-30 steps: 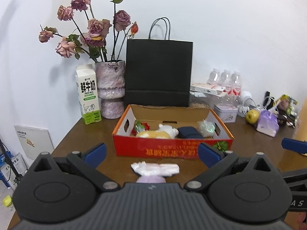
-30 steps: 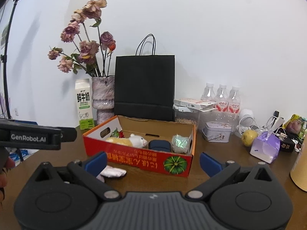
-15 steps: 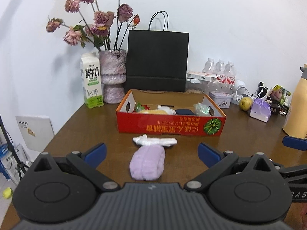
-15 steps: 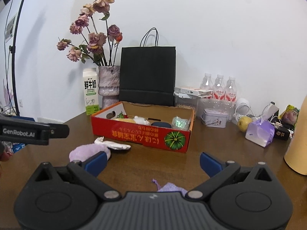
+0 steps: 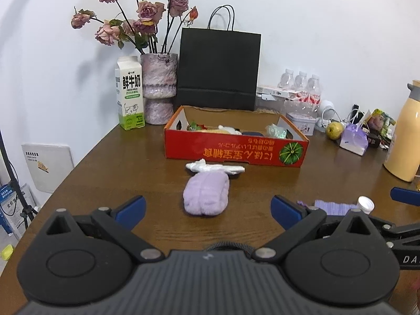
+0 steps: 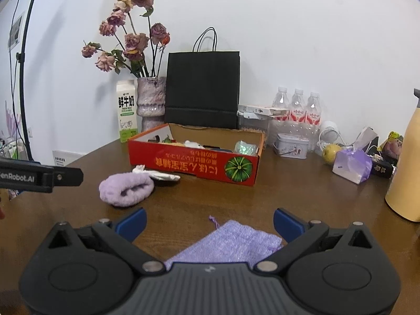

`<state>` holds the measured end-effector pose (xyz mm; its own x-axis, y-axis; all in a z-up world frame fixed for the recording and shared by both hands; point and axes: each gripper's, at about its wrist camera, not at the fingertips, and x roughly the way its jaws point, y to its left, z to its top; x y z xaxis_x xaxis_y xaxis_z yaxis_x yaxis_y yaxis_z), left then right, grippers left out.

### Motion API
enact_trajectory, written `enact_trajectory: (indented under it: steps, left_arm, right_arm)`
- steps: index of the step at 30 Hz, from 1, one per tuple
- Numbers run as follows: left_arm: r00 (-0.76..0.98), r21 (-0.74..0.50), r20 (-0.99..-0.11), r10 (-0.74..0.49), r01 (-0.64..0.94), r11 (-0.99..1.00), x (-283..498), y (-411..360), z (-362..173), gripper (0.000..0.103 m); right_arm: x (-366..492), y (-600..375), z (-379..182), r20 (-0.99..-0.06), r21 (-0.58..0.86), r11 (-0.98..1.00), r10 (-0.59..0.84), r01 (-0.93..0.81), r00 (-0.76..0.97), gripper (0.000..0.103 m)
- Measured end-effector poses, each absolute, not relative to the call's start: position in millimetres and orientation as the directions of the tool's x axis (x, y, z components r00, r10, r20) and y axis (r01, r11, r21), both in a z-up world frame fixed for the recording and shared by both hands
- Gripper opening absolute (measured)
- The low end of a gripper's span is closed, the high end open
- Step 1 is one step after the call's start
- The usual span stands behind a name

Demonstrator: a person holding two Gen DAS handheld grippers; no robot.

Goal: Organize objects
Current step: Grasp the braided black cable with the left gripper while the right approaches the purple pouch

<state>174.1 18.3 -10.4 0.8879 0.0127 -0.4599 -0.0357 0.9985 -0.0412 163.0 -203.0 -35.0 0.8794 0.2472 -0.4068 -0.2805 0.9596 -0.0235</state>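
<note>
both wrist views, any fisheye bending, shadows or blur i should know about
Left wrist view: the table edge bows outward and the corners vignette black. Right wrist view: the light stand curves, and the dried roses cast a soft shadow on the wall. Both views look sharp, with no glare.

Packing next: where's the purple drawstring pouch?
The pouch lies on the table between the right hand-held gripper fingers, nearer than the red box.

A plain white wall [image 5: 315,26] rises behind the dark brown wooden table [image 5: 131,173], evenly lit, with a black stand pole [image 6: 23,78] at nine o'clock and pale floor [image 5: 5,236] at eight o'clock.
</note>
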Motion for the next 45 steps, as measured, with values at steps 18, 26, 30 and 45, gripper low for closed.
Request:
enact_trajectory:
  steps: [18,26,30,45]
  left_arm:
    - [0.786,0.003,-0.618,-0.033,0.044,0.999,173.5,1.2,-56.8,0.103]
    - [0.690,0.010,-0.723,-0.044,0.074,0.997,200.4,-6.4,-86.2,0.103]
    - [0.708,0.009,-0.706,-0.026,0.046,0.999,210.3,-5.7,-89.3,0.103]
    - [0.782,-0.008,-0.623,-0.028,0.029,1.000,210.0,0.2,-91.4,0.089]
  right_arm:
    - [152.7,-231.4,-65.3,-0.454,-0.007,0.964,0.233,-0.265,0.860,0.103]
    - [157.1,-245.1,-75.9,-0.478,0.003,0.969,0.219,-0.247,0.851,0.103]
    - [159.6,-247.5,-79.2,-0.486,0.008,0.969,0.220,-0.247,0.846,0.103]
    - [176.1,-233.1,-83.3,-0.527,-0.014,0.964,0.217,-0.264,0.822,0.103]
